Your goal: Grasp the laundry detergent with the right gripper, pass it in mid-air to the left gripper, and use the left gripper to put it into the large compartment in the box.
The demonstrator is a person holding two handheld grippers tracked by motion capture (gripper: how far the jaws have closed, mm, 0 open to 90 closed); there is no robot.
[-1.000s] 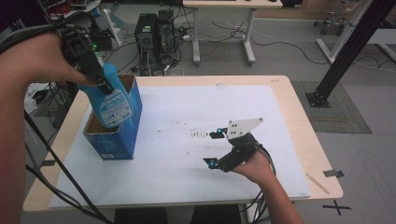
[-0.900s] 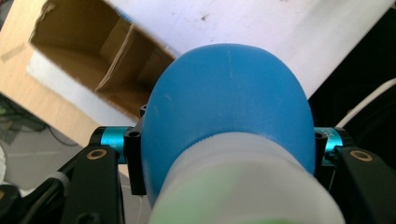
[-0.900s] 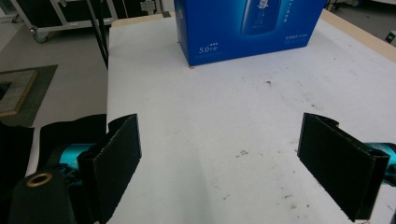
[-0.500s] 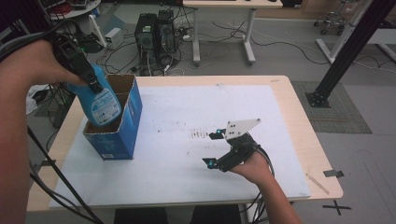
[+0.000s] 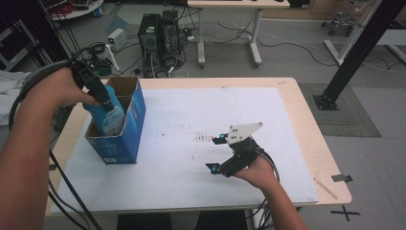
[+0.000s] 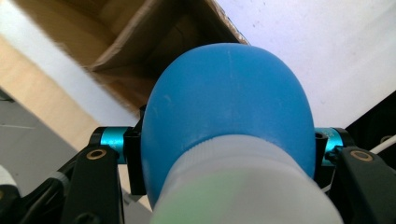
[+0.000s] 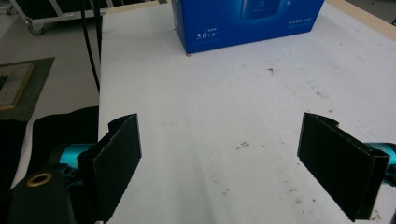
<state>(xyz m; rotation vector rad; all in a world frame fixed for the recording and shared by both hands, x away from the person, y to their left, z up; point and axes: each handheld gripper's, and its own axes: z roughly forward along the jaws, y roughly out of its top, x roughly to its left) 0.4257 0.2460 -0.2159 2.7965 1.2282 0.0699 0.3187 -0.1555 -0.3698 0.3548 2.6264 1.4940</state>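
Note:
A blue bottle (image 5: 109,116) with a white label is held by my left gripper (image 5: 103,103), which is shut on it, its lower part down inside the open blue cardboard box (image 5: 133,122) at the table's left. In the left gripper view the bottle (image 6: 229,112) bulges between the jaws, with the brown box interior (image 6: 140,42) beyond. My right gripper (image 5: 218,153) rests low over the white sheet (image 5: 191,115) right of centre, open and holding nothing. In the right gripper view its gap (image 7: 219,154) frames bare sheet, the blue box (image 7: 243,21) farther off.
The wooden table (image 5: 311,124) carries the white sheet with dark smudges (image 5: 203,139) near its middle. Cables (image 5: 67,191) trail off the left edge. Behind the table stand computer towers (image 5: 160,36) and a desk frame; a black post (image 5: 354,52) rises at right.
My left gripper has lowered the blue bottle from above the box down into its opening. The right gripper has stayed in place, open.

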